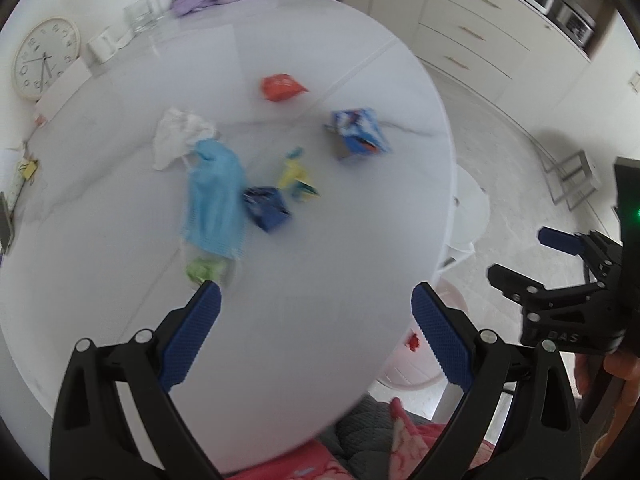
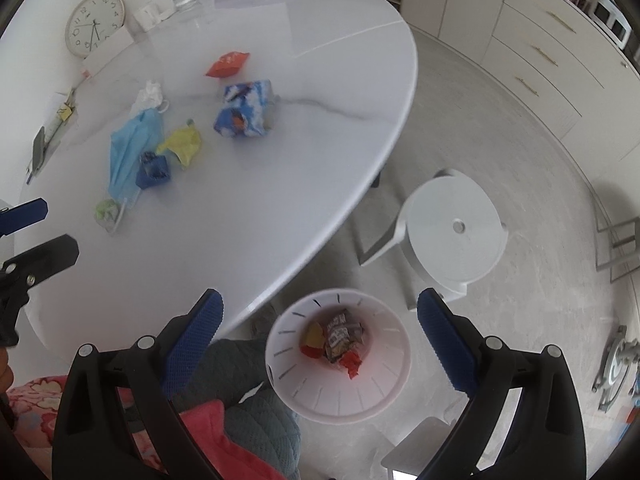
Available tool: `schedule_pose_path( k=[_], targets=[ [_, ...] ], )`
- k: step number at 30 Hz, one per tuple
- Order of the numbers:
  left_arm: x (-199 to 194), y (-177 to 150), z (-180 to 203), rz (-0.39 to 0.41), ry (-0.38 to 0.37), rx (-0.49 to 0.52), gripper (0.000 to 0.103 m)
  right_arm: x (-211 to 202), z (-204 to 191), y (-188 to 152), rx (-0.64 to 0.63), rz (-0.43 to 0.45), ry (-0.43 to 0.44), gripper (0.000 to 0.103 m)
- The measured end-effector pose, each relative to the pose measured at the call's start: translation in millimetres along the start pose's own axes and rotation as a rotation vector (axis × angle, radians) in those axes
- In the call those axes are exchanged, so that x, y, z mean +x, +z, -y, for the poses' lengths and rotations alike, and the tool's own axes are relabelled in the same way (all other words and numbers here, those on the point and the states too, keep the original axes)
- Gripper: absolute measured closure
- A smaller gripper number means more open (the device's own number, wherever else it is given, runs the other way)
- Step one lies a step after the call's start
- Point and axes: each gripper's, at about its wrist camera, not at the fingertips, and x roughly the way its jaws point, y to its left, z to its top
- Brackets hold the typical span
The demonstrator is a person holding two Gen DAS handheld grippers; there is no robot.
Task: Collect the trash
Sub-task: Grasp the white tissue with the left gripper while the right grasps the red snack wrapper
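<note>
Left claw (image 1: pixel 316 312) spread wide, empty, nearest the green wrapper (image 1: pixel 203 270) just beyond its left fingertip; right claw (image 2: pixel 320 320) likewise wide above the bin (image 2: pixel 384 396); blurred, seemingly.

Scattered trash on the white surface, upper left of the right wrist view: an orange-red packet (image 2: pixel 227 64) farthest back; a blue-and-white printed wrapper (image 2: pixel 245 109) right of centre; a crumpled white tissue (image 2: pixel 149 96); a light blue bag (image 2: pixel 134 148) laid lengthwise; a yellow wrapper (image 2: pixel 183 145); a small dark blue box (image 2: pixel 154 172) touching the bag; a green scrap (image 2: pixel 105 210) nearest. Wrappers are seen inside the white bin (image 2: pixel 298 384) on the floor.
</note>
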Motion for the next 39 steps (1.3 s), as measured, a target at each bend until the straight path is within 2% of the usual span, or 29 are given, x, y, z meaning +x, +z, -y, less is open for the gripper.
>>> schedule_pose_path(
  k=[5,10,14,18,20,24,28,30,32,35,38,39],
  targets=[
    [8,30,-45,0.013,0.034,-0.086,0.011,-1,-14,37,-0.025,0.031,0.02,0.006],
    [30,78,-99,0.014,0.09,-0.157,0.011,6,-31,90,-0.046,0.064,0.028,0.006],
    [62,117,-136,-0.009,0.057,-0.24,0.011,23,-46,141,-0.025,0.082,0.057,0.006],
    [104,143,-158,-0.069,0.033,-0.265,0.012,48,-59,187,0.003,0.075,0.075,0.006],
    [122,152,-166,-0.1,0.018,-0.283,0.019,63,-64,206,0.013,0.065,0.075,0.006],
    [155,167,-181,-0.16,-0.02,-0.337,0.027,87,-72,233,0.026,0.042,0.089,0.006],
    [175,173,-185,-0.208,-0.025,-0.366,0.044,101,-81,243,0.02,0.026,0.087,0.006],
    [176,175,-187,-0.195,-0.026,-0.387,0.048,106,-87,245,-0.001,0.016,0.083,0.006],
    [176,177,-187,-0.193,-0.047,-0.391,0.063,109,-93,246,-0.023,0.017,0.083,0.006],
    [174,179,-188,-0.187,-0.114,-0.4,0.078,110,-98,250,-0.042,0.024,0.084,0.006],
    [166,178,-187,-0.146,-0.118,-0.387,0.081,112,-99,253,-0.042,0.034,0.094,0.006],
    [160,178,-186,-0.119,-0.145,-0.381,0.082,113,-99,253,-0.045,0.033,0.095,0.006]
  ],
)
